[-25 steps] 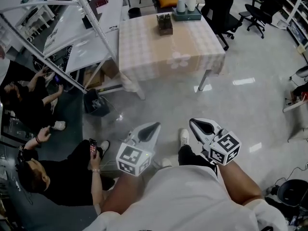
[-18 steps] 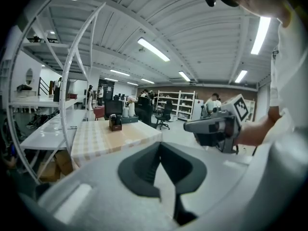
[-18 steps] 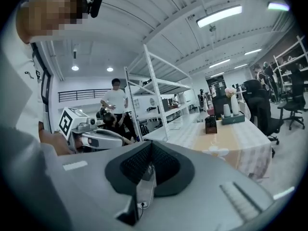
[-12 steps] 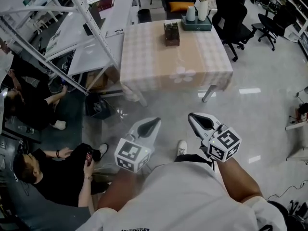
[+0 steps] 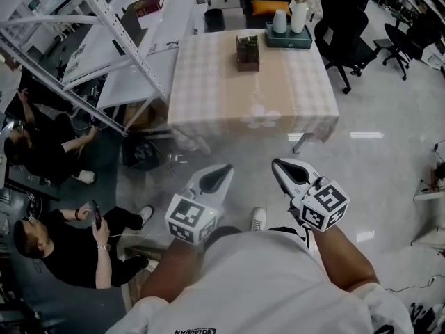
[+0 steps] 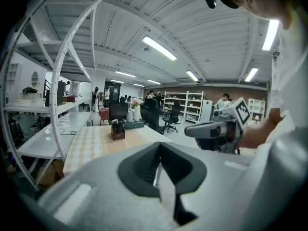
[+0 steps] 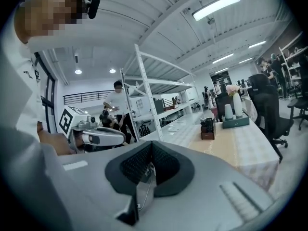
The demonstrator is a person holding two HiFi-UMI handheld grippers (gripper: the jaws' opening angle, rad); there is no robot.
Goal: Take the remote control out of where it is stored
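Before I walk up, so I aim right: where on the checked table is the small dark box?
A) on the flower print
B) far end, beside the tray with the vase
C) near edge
B: on the checked table the dark box stands near the far end, just left of the tray holding the vase.
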